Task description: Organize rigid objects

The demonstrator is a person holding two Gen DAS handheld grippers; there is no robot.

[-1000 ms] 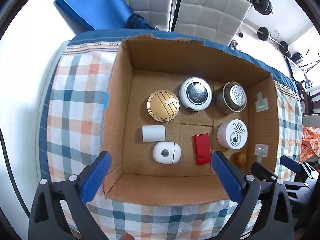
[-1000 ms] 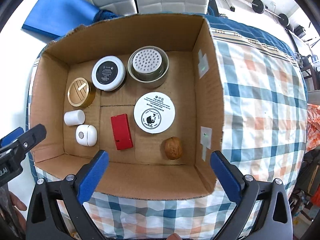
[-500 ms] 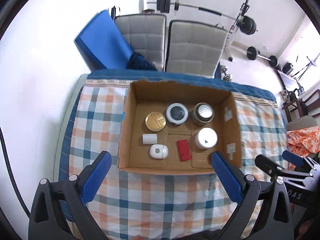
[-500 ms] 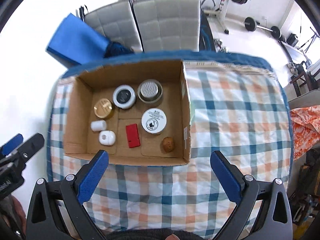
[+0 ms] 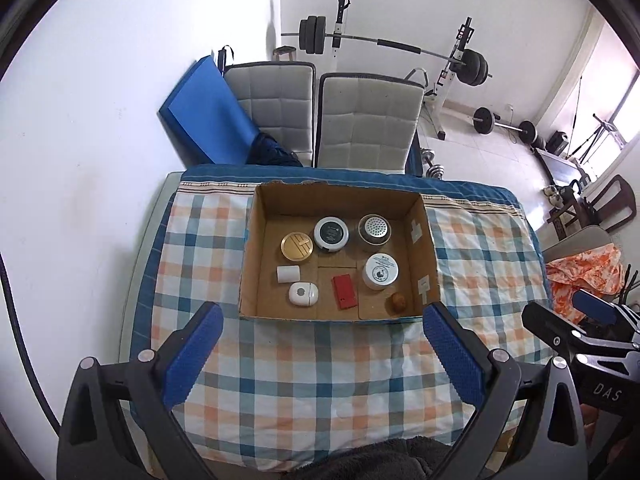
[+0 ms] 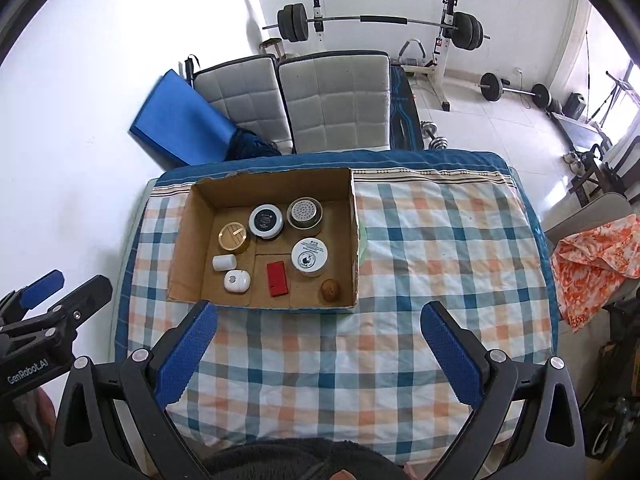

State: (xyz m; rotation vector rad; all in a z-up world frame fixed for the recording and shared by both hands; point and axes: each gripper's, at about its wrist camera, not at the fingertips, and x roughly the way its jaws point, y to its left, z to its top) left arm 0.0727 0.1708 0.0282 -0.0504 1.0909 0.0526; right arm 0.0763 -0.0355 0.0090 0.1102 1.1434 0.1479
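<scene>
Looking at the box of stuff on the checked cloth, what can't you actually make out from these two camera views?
- White jar label print: too small, both views.
- Brown nut-like object: too small to identify.
- Cardboard box near wall's inner face: hidden by viewing angle.
- Table under the checked cloth: covered.

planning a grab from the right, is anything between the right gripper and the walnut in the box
Only the box's near wall. The walnut sits just behind it, with bare tablecloth up to the open right gripper. Coming in from above clears the wall.
</scene>
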